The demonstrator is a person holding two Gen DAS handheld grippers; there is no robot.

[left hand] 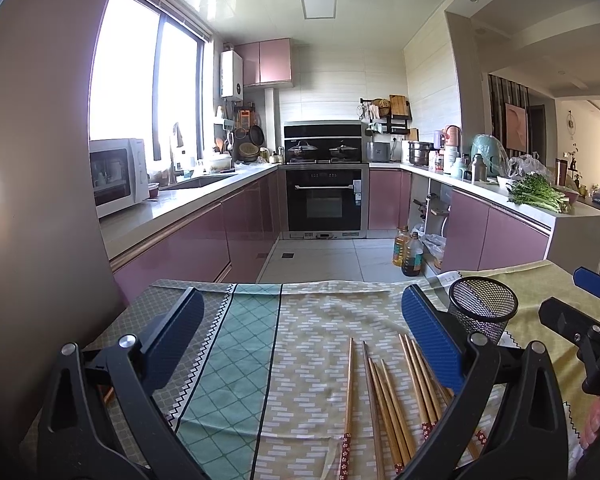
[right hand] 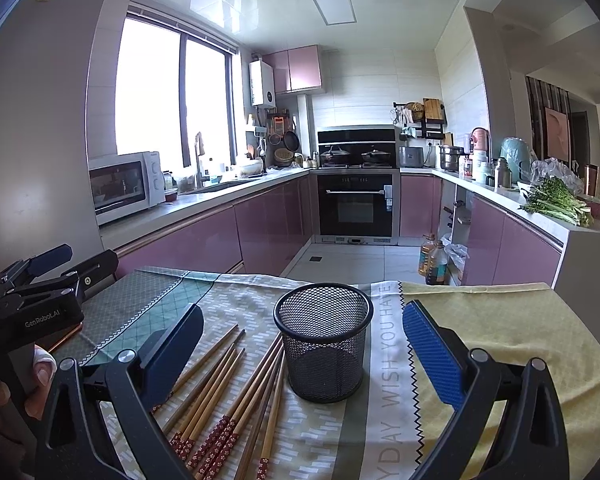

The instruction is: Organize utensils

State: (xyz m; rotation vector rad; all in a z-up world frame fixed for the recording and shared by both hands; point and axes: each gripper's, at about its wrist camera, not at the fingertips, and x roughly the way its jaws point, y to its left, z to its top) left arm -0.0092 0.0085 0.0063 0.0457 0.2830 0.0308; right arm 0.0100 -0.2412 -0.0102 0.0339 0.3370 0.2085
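Note:
Several wooden chopsticks (left hand: 384, 396) with red patterned ends lie loose on the patterned tablecloth (left hand: 312, 336). A black mesh cup (right hand: 323, 344) stands upright and empty just right of them. In the right wrist view the chopsticks (right hand: 224, 392) fan out to the left of the cup. My left gripper (left hand: 300, 336) hovers open over the cloth, its right finger above the chopsticks. My right gripper (right hand: 300, 344) is open too, with the mesh cup (left hand: 482, 306) between its fingers but apart from both. Nothing is held.
The table stands at the near end of a kitchen with pink cabinets (left hand: 188, 248), an oven (left hand: 325, 200) and a microwave (left hand: 118, 176). Oil bottles (left hand: 408, 250) stand on the floor beyond the table's far edge. Greens (right hand: 556, 200) lie on the right counter. A person's hand (right hand: 40, 364) holds the left gripper.

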